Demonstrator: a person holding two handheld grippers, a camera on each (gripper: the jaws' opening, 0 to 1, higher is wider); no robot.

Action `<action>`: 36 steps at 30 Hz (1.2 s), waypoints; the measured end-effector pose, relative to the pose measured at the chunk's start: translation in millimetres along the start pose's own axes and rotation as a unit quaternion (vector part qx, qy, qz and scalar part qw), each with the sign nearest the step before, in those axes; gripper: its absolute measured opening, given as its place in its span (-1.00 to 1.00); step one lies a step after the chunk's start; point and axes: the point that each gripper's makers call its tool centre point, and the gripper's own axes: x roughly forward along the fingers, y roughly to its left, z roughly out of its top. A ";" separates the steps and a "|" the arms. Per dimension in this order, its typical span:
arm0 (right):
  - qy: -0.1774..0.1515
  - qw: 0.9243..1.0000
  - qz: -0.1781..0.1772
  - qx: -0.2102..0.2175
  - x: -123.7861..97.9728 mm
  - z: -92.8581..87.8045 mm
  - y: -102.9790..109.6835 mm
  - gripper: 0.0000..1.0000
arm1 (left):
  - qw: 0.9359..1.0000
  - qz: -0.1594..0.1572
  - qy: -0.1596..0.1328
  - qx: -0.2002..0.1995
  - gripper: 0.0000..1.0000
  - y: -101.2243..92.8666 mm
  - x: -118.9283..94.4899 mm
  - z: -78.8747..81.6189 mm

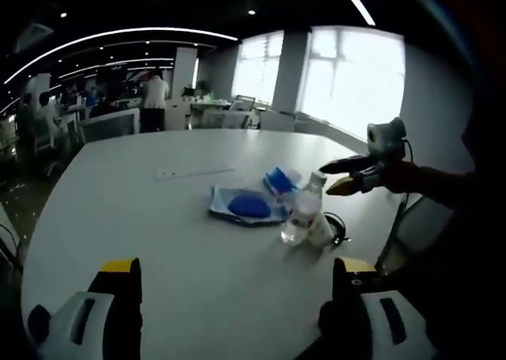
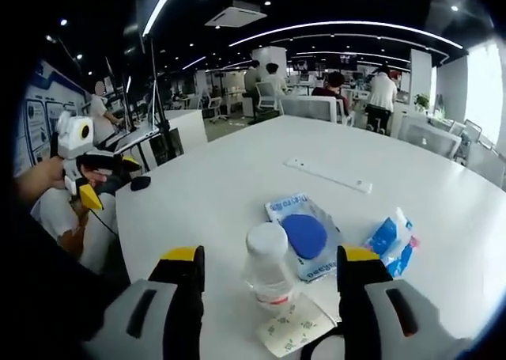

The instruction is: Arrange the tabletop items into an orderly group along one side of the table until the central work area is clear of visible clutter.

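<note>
R gripper (image 2: 269, 277) jaws apart astride bottle (image 2: 267, 274); L gripper (image 1: 233, 297) apart too. Bottle light, slick; grab mid-body.

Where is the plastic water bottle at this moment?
In the right gripper view the bottle stands upright on the white table, between the right claw's jaws, just before the blue pouch.

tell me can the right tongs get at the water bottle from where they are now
Probably yes. In the right gripper view the water bottle stands upright just ahead of the open right tongs, roughly centred between the jaws, with nothing in front of it. The blue packet lies behind it.
</note>
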 end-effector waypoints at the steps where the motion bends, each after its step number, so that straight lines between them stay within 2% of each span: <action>1: -0.001 1.000 -0.002 0.003 -3.7 -1.0 -2.4 0.41 | 1.000 0.000 -0.001 0.000 1.00 0.0 0.4 0.7; 9: 0.005 1.000 -0.027 0.003 -29.0 -14.3 -19.4 0.88 | 1.000 -0.006 -0.006 0.004 1.00 1.1 6.6 6.8; 14: 0.007 0.999 -0.041 0.013 -47.0 -21.2 -30.4 0.98 | 1.000 -0.007 -0.011 0.003 1.00 5.4 8.5 8.6; 22: 0.003 0.997 -0.064 0.052 -70.9 -32.2 -51.0 0.99 | 1.000 -0.007 -0.025 -0.001 1.00 -0.4 10.7 20.1; 26: 0.001 0.995 -0.078 0.057 -81.4 -36.1 -58.2 0.99 | 1.000 -0.010 -0.028 -0.002 1.00 -1.0 12.4 22.7; 36: 0.002 0.993 -0.095 0.072 -94.8 -42.5 -61.5 0.99 | 1.000 -0.020 -0.025 0.003 1.00 -5.3 16.4 22.5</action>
